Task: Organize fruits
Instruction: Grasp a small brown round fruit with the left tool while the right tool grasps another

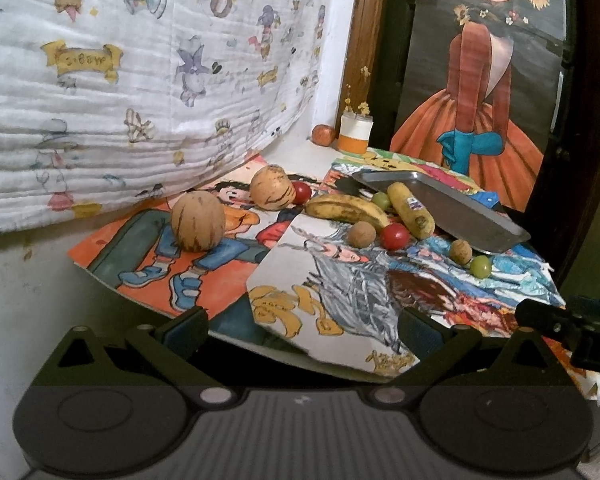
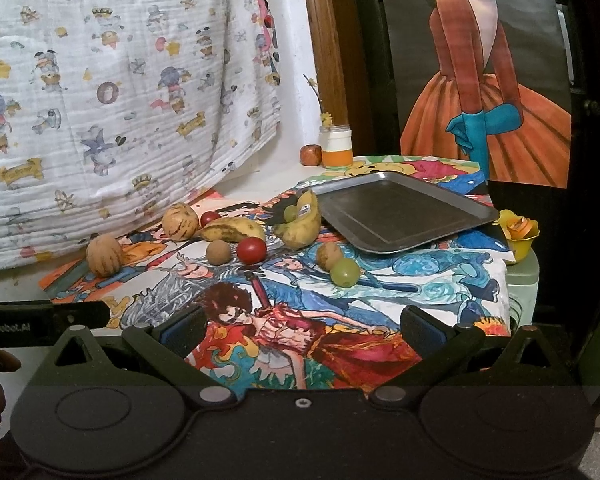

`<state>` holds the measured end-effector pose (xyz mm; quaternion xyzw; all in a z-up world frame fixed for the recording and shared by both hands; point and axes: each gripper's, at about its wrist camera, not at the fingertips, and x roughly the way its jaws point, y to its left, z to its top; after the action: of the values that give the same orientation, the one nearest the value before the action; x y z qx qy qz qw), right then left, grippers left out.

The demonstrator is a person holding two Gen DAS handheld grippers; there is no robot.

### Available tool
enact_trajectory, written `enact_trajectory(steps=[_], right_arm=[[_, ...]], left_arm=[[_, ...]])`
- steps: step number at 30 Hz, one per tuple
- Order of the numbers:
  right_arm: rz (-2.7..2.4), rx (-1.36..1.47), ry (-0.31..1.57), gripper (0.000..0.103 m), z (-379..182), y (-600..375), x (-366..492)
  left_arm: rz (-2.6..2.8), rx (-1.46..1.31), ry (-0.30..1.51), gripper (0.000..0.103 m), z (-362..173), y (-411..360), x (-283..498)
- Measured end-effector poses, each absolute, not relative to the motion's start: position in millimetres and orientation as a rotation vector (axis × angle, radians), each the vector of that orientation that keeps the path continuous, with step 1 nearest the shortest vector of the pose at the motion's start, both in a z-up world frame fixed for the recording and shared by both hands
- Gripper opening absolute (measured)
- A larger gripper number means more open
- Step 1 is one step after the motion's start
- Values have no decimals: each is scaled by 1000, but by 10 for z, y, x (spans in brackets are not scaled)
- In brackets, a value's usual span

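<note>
Left gripper [image 1: 302, 330]: low centre of the left wrist view, jaws spread wide, nothing between them, only painted paper showing in the gap.
Right gripper [image 2: 302, 328]: same story in the right wrist view, jaws wide apart and empty, hanging over the red figure in the drawings.
Tray [image 2: 404, 210]: bare metal, right of centre in the right view, tilted with one edge propped up; in the left view it sits at centre right [image 1: 460, 208].
Bananas: two of them! A spotted one [image 1: 346, 210] lies flat at centre of the left view; the stickered one [image 1: 412, 210] leans against the tray's near edge.
Striped melons: the nearer one [image 1: 198, 220] at left of centre, the farther one [image 1: 270, 187] just behind, up against the quilt side.
Tomatoes: one [image 1: 395, 236] in front of the bananas, another [image 1: 301, 192] tucked beside the far melon.
Grapes: one green grape [image 1: 480, 267] near the tray's front corner, one [image 1: 381, 199] wedged between the two bananas.
Small brown fruits: one [image 1: 362, 234] touching the front tomato's left side, one [image 1: 460, 251] just beside the front grape.
Drawings [image 1: 332, 300]: colourful painted sheets cover the table under all the fruit.
Quilt [image 1: 140, 80]: white, cartoon print, filling the upper left.
Jar [image 1: 354, 134]: white and orange, at the back, with a small orange fruit [image 1: 323, 135] to its left.
Painting [image 1: 476, 100]: figure in an orange dress, upper right.
</note>
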<state>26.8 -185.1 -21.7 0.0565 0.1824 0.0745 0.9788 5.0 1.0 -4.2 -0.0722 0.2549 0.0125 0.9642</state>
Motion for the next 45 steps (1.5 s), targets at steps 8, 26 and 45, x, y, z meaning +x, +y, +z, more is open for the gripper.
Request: enact_trajectory(steps=[8, 26, 45], right_arm=[[163, 86, 394, 103, -142, -1991, 417], [341, -160, 520, 102, 252, -2026, 1249], [416, -82, 629, 65, -35, -2015, 1780]], left_arm=[[10, -138, 528, 103, -10, 8, 208], [-90, -75, 596, 103, 138, -162, 1091], [-175, -39, 687, 92, -72, -210, 1678]])
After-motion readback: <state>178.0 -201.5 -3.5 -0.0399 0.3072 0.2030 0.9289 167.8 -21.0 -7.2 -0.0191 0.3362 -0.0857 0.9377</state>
